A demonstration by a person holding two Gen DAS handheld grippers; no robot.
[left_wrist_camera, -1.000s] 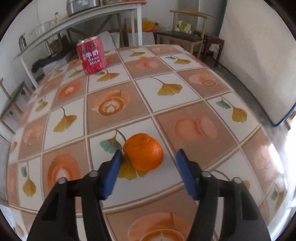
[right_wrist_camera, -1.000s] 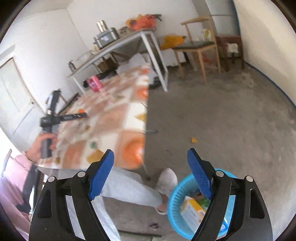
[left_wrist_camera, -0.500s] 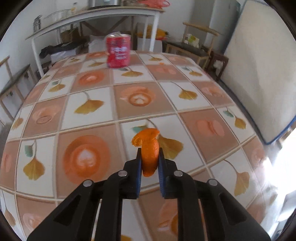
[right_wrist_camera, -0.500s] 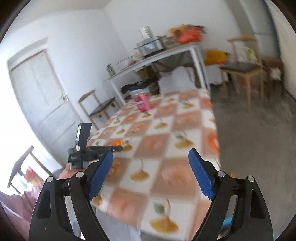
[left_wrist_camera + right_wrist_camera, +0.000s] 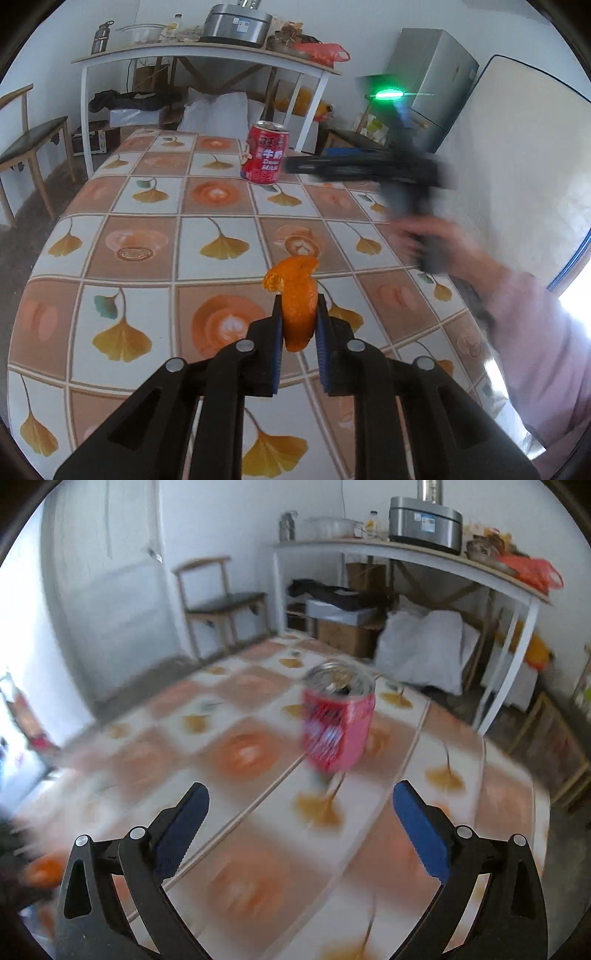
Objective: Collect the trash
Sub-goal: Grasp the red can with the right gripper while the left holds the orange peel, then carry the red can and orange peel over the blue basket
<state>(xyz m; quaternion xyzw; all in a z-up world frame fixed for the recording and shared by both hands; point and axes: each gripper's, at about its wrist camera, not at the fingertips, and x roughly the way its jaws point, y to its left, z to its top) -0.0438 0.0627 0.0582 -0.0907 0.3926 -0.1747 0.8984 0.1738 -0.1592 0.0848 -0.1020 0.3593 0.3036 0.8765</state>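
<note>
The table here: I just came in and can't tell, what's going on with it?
A person is clearing trash off the table with tongs in each hand. The left tongs are shut on a piece of orange peel, lifted off the tabletop. The right tongs are opening with nothing between them, aimed at the red can that stands upright on the table, not yet touching it.

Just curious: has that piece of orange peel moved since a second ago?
Yes. The orange peel lay on the patterned tablecloth; now it is lifted off it, pinched in the left gripper.
</note>
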